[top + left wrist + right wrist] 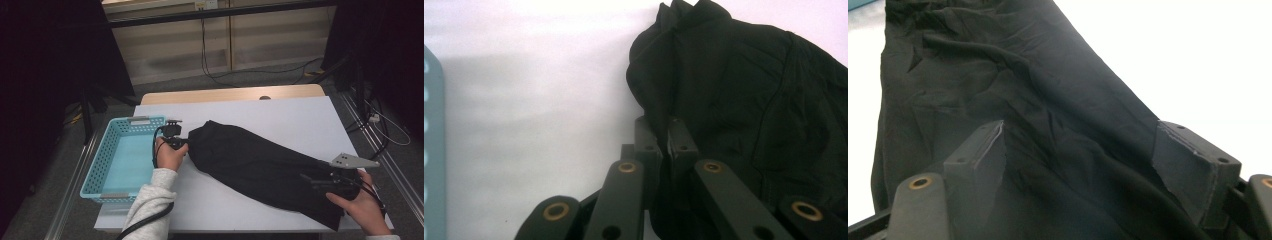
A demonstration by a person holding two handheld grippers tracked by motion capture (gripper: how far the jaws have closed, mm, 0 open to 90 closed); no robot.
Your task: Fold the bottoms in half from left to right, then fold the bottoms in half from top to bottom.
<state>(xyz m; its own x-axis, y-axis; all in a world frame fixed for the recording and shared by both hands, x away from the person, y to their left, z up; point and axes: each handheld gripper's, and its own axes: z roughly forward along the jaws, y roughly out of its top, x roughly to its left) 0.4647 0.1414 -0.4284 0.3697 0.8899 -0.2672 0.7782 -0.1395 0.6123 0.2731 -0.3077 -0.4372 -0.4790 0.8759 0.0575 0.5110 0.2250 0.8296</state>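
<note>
Black garment (260, 165): plain fabric, no readable label.

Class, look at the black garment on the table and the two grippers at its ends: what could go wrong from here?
1. The left gripper pinches just a thin edge of the black garment; a pull might slip it free.
2. The right gripper has open jaws over the cloth, so that end may drag.
3. The blue basket sits beside the left hand; a swing could knock it.
</note>
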